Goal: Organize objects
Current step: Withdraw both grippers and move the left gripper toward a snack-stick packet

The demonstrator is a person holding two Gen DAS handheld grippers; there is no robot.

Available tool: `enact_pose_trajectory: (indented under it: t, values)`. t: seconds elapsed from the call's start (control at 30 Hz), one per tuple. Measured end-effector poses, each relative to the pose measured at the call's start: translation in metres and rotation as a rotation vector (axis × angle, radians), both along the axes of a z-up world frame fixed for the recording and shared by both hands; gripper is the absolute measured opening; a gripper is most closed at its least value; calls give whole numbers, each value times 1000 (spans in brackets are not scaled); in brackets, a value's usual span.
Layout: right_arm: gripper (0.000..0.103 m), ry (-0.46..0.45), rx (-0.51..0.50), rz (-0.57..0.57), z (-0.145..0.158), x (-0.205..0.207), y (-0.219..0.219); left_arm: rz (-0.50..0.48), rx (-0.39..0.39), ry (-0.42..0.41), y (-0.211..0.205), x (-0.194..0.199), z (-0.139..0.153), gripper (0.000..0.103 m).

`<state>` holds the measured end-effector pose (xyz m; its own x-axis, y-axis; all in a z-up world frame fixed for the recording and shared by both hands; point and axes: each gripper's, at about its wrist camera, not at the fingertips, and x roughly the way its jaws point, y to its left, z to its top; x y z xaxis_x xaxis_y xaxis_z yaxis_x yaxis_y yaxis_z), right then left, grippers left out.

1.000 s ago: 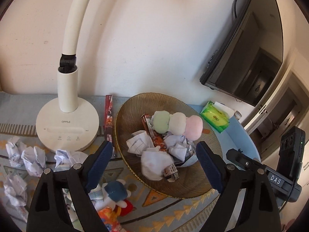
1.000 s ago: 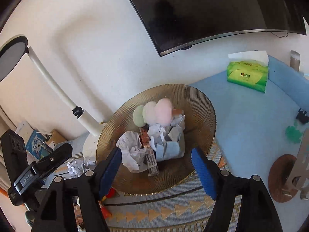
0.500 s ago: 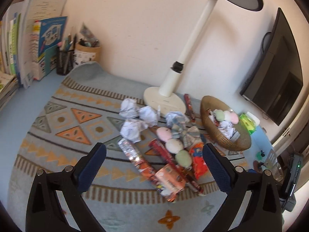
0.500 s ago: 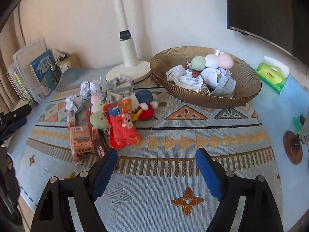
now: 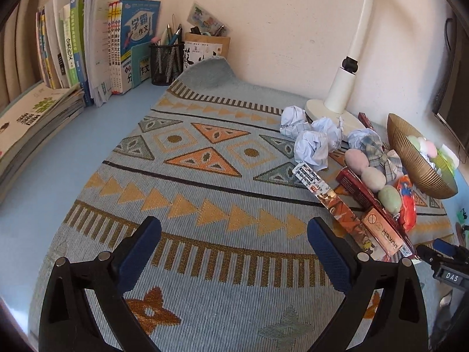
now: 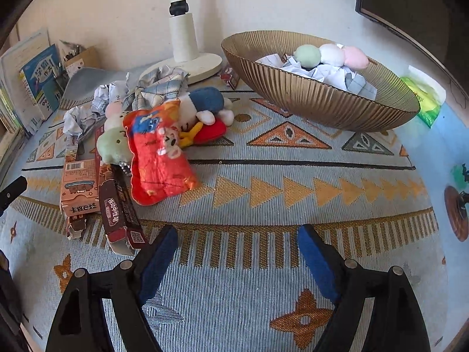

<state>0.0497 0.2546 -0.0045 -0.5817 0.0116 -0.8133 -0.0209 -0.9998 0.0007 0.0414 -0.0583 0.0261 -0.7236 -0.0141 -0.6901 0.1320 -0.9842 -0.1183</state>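
Observation:
A gold ribbed bowl (image 6: pixel 322 96) holds crumpled papers and a three-ball plush (image 6: pixel 331 54); it also shows in the left wrist view (image 5: pixel 416 161). A pile lies on the patterned mat (image 6: pixel 263 182): a red plush pouch (image 6: pixel 158 158), snack boxes (image 6: pixel 79 187), a blue and white plush (image 6: pixel 205 102), paper balls (image 5: pixel 313 143) and a second three-ball plush (image 5: pixel 372 176). My left gripper (image 5: pixel 234 246) is open and empty, low over the mat, left of the pile. My right gripper (image 6: pixel 237 252) is open and empty, in front of the pile and bowl.
A white desk lamp (image 5: pixel 346 88) stands by the wall behind the pile. Books (image 5: pixel 88 47) and pen holders (image 5: pixel 167 61) line the far left. A green tissue pack (image 6: pixel 425 99) lies right of the bowl. A dark monitor (image 6: pixel 410 8) hangs at right.
Both grippers have pulled back and down from above the bowl to low over the mat near its front. Both stayed open and empty.

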Motion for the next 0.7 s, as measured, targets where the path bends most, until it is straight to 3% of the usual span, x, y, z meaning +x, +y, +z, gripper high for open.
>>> enact_pose_trajectory:
  t: [0.1, 0.3, 0.7]
  values:
    - [86, -4, -1, 4, 0, 1, -1, -12, -34, 7, 6, 4, 1, 100]
    - [93, -12, -10, 19, 0, 0, -3, -37, -4, -50, 5, -4, -6, 101]
    - [93, -12, -11, 21, 0, -1, -2, -42, -14, -52, 8, -3, -6, 101]
